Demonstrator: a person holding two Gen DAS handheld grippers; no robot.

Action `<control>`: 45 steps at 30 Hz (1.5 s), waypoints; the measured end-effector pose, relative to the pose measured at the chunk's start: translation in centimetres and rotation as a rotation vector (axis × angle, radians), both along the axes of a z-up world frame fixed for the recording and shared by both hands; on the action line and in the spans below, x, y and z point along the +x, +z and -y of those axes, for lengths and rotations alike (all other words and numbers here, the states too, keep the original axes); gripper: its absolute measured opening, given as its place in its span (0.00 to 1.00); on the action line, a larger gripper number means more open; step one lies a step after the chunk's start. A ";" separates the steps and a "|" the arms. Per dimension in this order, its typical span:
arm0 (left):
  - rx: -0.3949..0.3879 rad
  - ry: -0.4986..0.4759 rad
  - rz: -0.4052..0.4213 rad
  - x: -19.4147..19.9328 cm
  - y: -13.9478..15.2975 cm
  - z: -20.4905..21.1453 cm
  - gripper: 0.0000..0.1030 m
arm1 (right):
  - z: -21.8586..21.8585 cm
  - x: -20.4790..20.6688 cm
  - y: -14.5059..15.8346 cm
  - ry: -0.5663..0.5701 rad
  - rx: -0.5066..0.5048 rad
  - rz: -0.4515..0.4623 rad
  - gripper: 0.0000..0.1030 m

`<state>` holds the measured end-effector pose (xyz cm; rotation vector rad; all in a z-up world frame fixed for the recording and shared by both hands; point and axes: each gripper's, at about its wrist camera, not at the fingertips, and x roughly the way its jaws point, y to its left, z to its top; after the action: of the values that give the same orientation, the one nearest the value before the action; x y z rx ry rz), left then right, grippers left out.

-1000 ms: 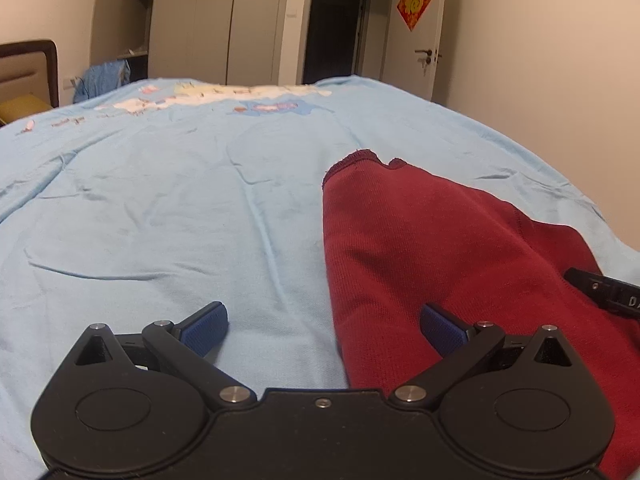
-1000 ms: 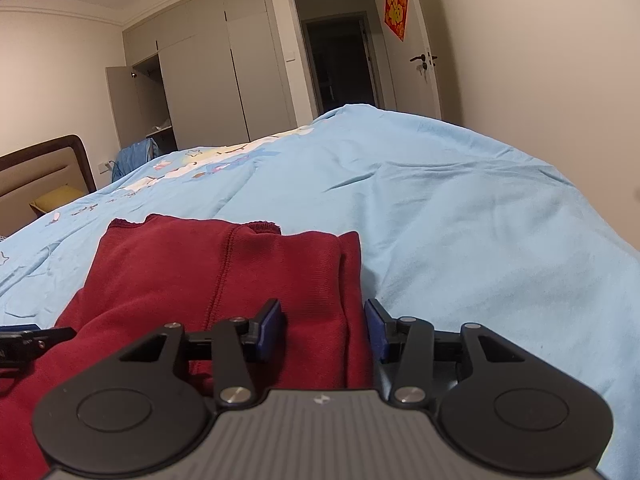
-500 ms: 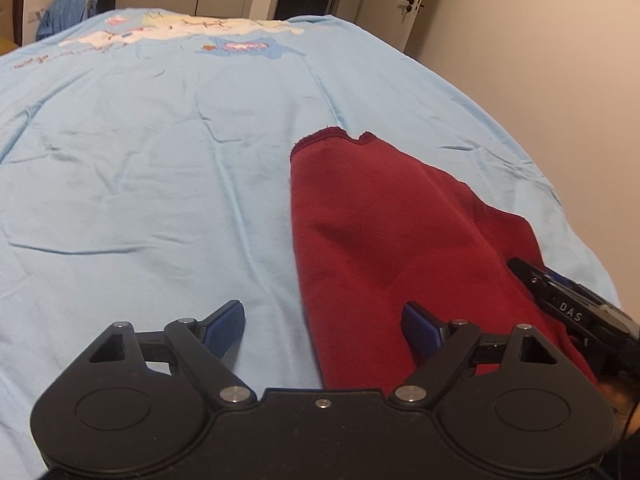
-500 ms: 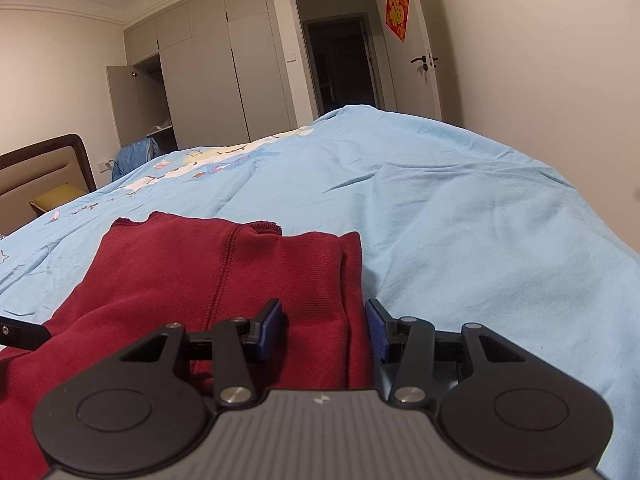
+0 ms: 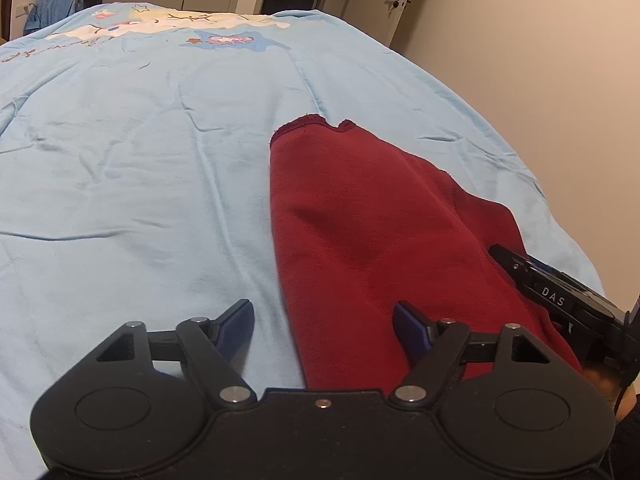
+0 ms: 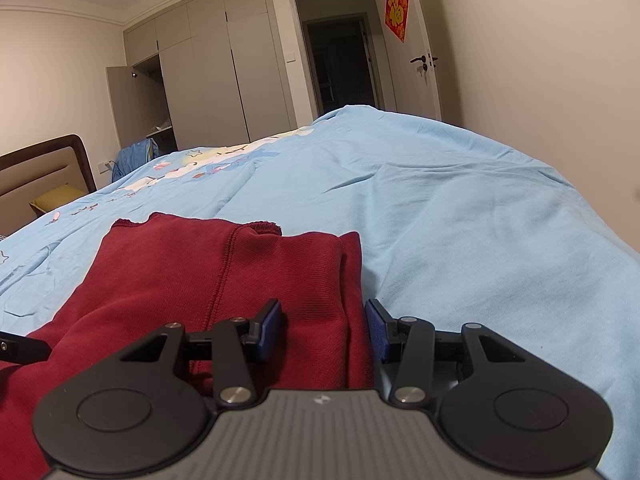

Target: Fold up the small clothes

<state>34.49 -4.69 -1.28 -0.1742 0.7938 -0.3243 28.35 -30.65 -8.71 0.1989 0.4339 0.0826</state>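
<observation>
Garment (image 5: 360, 216) folded on bedspread (image 5: 140, 160) | both claws spread

From my left wrist camera, I see the left gripper (image 5: 322, 326) held with its jaws wide apart over the near left edge of the dark red knit garment (image 5: 360, 216), which lies flat on the light blue bedsheet (image 5: 140, 168). Its blue right pad sits over the garment, the left pad over bare sheet. The right gripper (image 5: 556, 300) reaches in at the garment's near right edge.
</observation>
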 end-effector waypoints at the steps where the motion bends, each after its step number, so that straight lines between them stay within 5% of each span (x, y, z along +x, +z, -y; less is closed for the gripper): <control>1: -0.004 -0.001 -0.002 0.0 0.0 0.0 0.73 | 0.0 0.0 0.0 0.000 0.000 0.000 0.49; 6: -0.035 -0.019 -0.009 -0.1 0.1 0.1 0.55 | -0.1 0.0 0.0 0.000 -0.001 0.001 0.49; 25: 0.017 0.011 0.045 -1.4 0.4 0.8 0.38 | -0.5 -0.5 0.3 0.022 -0.024 0.031 0.33; 30: 0.043 0.023 0.075 -2.0 0.9 1.3 0.28 | -0.5 -0.8 0.4 0.030 -0.030 0.055 0.19; 39: 0.157 -0.005 0.250 -3.5 4.0 2.2 0.23 | -1.7 -2.2 3.0 0.049 -0.039 0.145 0.15; 45: 0.300 0.029 0.401 -4.0 6.1 1.5 0.23 | -5.1 -0.4 5.5 0.119 -0.042 0.218 0.14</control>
<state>30.52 -6.16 4.81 0.1584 0.4341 -0.1998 27.91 -25.52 -3.22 0.1204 0.2297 0.2101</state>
